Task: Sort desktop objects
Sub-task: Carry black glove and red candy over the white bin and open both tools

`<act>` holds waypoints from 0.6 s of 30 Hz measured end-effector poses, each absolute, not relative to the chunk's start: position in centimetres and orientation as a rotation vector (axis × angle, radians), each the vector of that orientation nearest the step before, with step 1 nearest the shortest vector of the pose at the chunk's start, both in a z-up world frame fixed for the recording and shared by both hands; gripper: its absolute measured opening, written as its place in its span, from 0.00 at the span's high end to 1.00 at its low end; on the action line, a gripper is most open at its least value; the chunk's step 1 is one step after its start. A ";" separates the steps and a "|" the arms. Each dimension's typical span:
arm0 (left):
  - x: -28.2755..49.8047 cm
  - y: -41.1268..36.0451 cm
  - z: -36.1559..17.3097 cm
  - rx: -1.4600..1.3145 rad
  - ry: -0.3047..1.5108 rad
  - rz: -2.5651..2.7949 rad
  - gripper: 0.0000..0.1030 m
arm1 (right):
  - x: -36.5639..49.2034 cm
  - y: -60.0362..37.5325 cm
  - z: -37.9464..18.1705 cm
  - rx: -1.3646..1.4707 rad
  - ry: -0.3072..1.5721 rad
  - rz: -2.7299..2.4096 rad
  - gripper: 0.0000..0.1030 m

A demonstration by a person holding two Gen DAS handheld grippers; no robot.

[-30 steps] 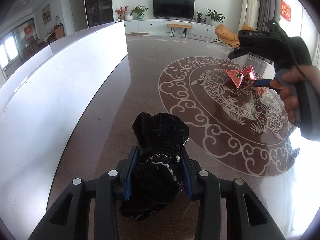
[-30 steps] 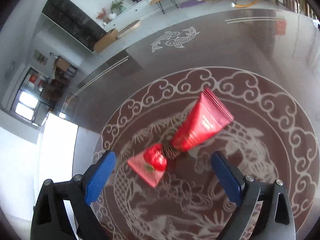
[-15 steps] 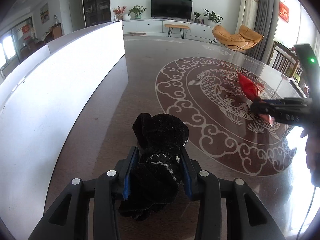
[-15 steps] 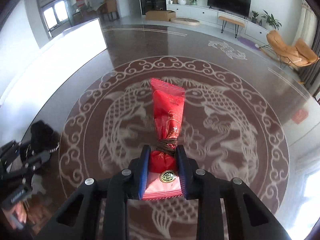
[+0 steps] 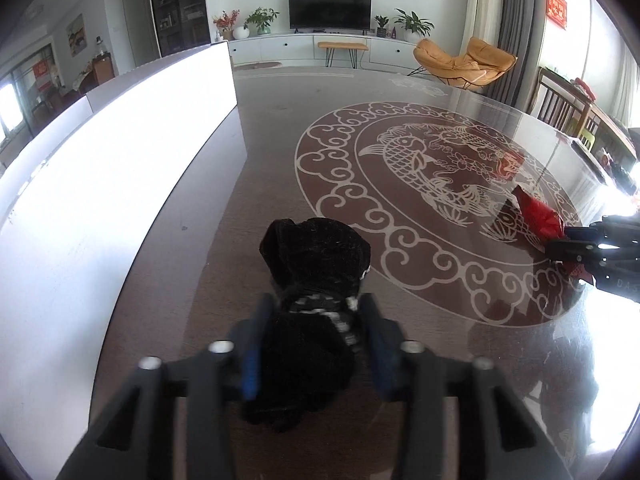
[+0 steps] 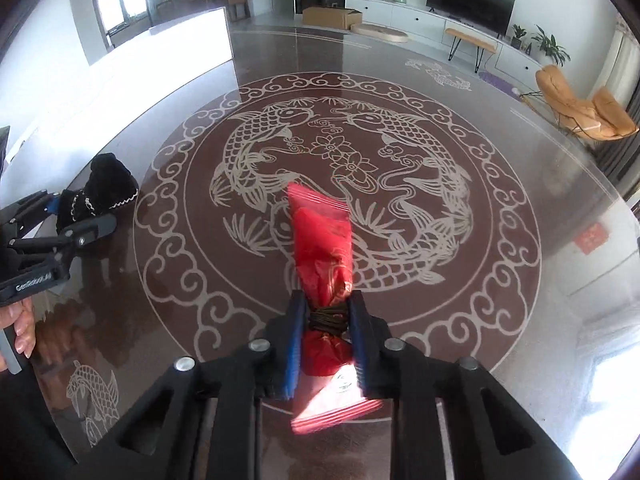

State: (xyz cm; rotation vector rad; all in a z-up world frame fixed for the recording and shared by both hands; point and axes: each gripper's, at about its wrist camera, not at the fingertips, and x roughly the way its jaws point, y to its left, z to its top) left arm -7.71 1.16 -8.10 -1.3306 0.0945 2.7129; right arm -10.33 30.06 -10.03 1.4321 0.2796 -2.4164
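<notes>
A black velvet pouch is clamped between the blue-padded fingers of the left gripper, at the near left of a glossy brown counter inlaid with a pale medallion of two carp. The pouch's rounded end sticks out past the fingertips and lies just outside the medallion's scrolled border; a thin white trim is seen at its gathered neck. A long white panel is seen along the counter's left edge.

Further right on the counter, a red foil packet tied at the waist with dark cord is pinched by the right gripper, whose fingers have just been closing and are now pressed tight on the packet at the cord. The packet's long crimped end points away over the lower part of the medallion, near the fish tails; its shorter end is fanned out beneath the gripper body. Whether the packet is touching the glass or lifted off it cannot be told.

From the right wrist view, the left gripper with the pouch is seen at the far left edge, with a hand on its handle. From the left wrist view, the right gripper and the red packet are seen at the far right edge. A television and an orange lounge chair are seen in the room beyond.
</notes>
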 end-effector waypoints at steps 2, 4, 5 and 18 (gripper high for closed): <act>-7.1 0.8 -7.3 -1.284 0.036 2.713 0.66 | -9.8 30.1 -9.3 1.411 0.254 -2.426 0.79; -6.3 0.1 -5.9 -1.232 -0.031 2.723 0.66 | -9.3 30.4 -7.8 1.363 0.214 -2.442 0.79; -5.8 -0.2 -5.1 -1.203 -0.063 2.727 0.66 | -9.1 30.3 -7.0 1.337 0.197 -2.448 0.79; -4.1 -18.5 7.6 -1.058 -0.455 2.951 0.66 | -12.7 11.5 6.9 0.938 0.158 -2.256 0.79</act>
